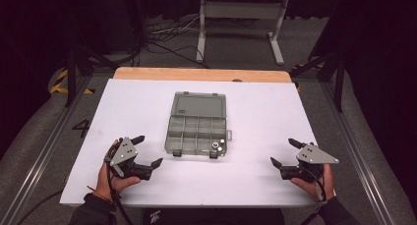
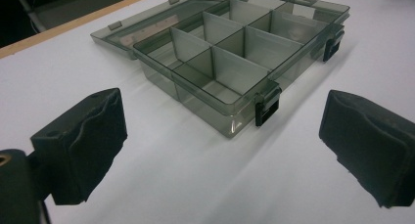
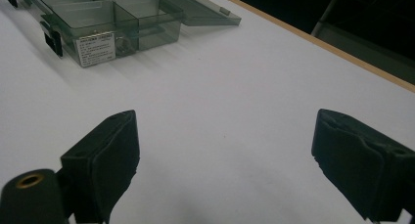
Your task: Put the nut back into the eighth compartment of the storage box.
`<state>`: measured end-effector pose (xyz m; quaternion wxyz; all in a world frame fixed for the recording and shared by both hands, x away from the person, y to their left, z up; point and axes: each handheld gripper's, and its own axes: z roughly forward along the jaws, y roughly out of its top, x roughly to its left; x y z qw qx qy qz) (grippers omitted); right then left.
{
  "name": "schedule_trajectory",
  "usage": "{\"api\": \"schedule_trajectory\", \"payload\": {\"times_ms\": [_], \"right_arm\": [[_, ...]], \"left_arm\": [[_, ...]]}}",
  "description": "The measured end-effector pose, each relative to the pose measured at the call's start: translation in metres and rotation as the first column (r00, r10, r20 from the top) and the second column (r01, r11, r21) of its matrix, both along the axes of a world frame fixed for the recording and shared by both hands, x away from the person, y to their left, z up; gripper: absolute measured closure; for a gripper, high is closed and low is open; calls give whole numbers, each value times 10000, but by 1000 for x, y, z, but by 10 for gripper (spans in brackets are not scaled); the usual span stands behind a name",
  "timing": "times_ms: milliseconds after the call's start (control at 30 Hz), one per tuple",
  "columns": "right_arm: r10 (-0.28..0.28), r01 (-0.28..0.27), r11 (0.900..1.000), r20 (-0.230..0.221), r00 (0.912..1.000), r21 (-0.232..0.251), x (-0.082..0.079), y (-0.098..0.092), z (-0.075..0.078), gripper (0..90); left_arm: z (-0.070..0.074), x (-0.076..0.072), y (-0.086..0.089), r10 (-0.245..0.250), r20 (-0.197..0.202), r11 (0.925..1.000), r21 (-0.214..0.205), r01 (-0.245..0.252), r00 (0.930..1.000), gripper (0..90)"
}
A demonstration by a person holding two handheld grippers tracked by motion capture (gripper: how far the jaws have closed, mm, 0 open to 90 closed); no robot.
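Smoky plastic organizer box [image 1: 197, 123] lay open; my left gripper [image 1: 147, 152] sat nearer, just off its front-left corner, right gripper [image 1: 284, 152] farther; both jaws apart, empty.

Compartment box at the middle of the table, a gripper to each near side

The compartment box [image 1: 196, 131] lies open on the table [image 1: 275, 112], its lid [image 1: 198, 104] flat at 12 o'clock. A small part [image 1: 215, 146] sits in its near-right compartment. The left gripper [image 1: 147, 151] lies at 8 o'clock from the box, the right gripper [image 1: 282, 152] at 4 o'clock.
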<state>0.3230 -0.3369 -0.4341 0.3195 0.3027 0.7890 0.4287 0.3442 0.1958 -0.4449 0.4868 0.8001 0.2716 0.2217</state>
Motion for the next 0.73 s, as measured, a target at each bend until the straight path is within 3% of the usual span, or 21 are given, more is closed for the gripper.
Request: {"api": "schedule_trajectory", "payload": {"times_ms": [167, 467, 733], "right_arm": [[10, -10, 10000, 4, 10000, 33, -1, -1, 0, 115], [-33, 33, 10000, -58, 10000, -35, 1, 1, -1, 122], [-475, 475, 9988, -38, 9989, 79, 5, -1, -2, 112]], "left_arm": [[-1, 0, -2, 16, -55, 9997, 227, -15, 10000, 43], [-1, 2, -1, -39, -67, 9999, 142, 40, 10000, 43], [-4, 7, 2, -86, -146, 9999, 68, 87, 9999, 43]]}}
